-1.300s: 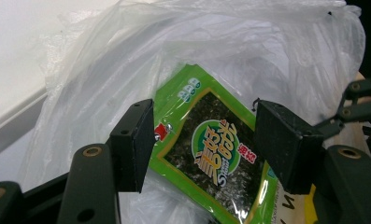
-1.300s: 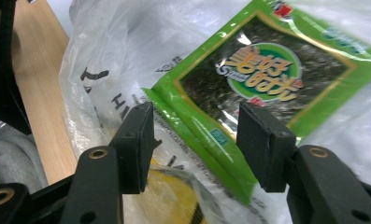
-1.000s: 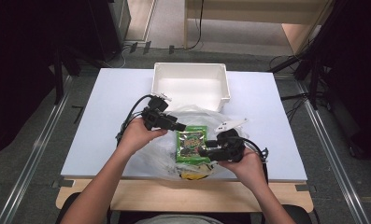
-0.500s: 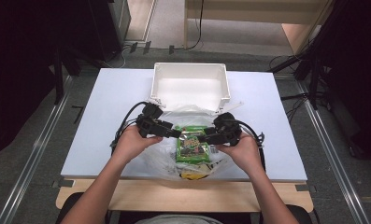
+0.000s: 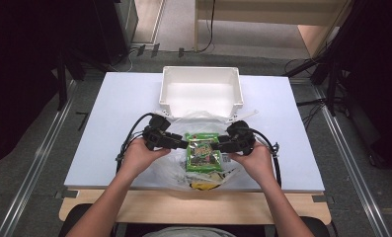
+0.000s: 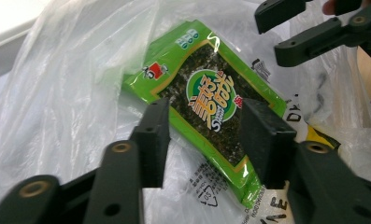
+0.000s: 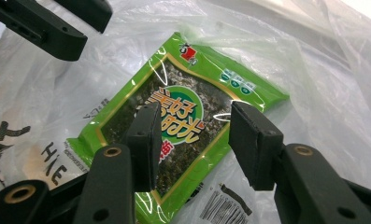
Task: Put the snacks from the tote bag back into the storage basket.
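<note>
Forearms are converging inward; left gripper [image 5: 179, 144] (jaws just closing, still apart) and right gripper [image 5: 222, 145], jaws apart, are flanking the green seaweed packet [image 5: 202, 152] bearing yellow Chinese lettering.

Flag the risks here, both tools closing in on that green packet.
1. The green packet lies on a loose plastic bag; the left tool, its jaws just closing, may pinch film along with it.
2. The right tool straddles the same packet from the opposite side, so both could tug against each other or collide.
</note>
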### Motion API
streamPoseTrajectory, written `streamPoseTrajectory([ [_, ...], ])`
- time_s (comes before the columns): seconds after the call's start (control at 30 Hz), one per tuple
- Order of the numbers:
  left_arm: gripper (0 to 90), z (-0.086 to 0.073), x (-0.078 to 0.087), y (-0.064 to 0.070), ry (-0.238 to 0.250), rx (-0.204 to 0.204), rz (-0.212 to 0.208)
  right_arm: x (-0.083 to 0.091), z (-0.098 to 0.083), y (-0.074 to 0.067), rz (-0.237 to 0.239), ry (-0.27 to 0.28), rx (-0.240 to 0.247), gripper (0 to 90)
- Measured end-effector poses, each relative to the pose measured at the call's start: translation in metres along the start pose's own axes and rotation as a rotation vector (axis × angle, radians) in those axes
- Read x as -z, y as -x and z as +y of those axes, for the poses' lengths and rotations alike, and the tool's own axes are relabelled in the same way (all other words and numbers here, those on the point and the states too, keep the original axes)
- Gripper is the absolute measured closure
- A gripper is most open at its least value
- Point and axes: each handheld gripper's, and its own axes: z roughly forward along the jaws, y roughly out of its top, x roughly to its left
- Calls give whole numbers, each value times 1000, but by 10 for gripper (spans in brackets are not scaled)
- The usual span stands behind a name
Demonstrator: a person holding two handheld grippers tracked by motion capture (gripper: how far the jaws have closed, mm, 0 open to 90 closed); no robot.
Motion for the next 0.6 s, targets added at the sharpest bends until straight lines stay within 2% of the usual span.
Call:
streamPoseTrajectory([
  [0.03, 671, 0, -2, 1, -6, -15, -13, -1, -1, 0, 4, 8, -5, 567],
  [0.07, 766, -1, -6, 3, -19, -19, -33, -2, -3, 1, 9, 3, -18, 572],
  [0.1, 813, -1, -6, 3, -19, -19, -33, -3, -4, 1, 9, -1, -15, 574],
  [0.17, 839, -3, -12, 5, -43, -38, -29, -4, -5, 1, 8, -3, -15, 574],
  [0.23, 884, -5, -18, 6, -67, -34, -27, -6, -8, 1, 3, -15, -18, 573],
  [0.4, 877, -8, -28, 7, -90, -39, -11, -7, -8, 1, 0, -21, -16, 574],
  [0.6, 852, -12, -35, 6, -99, -40, -12, -9, -9, 1, -3, -19, -10, 573],
])
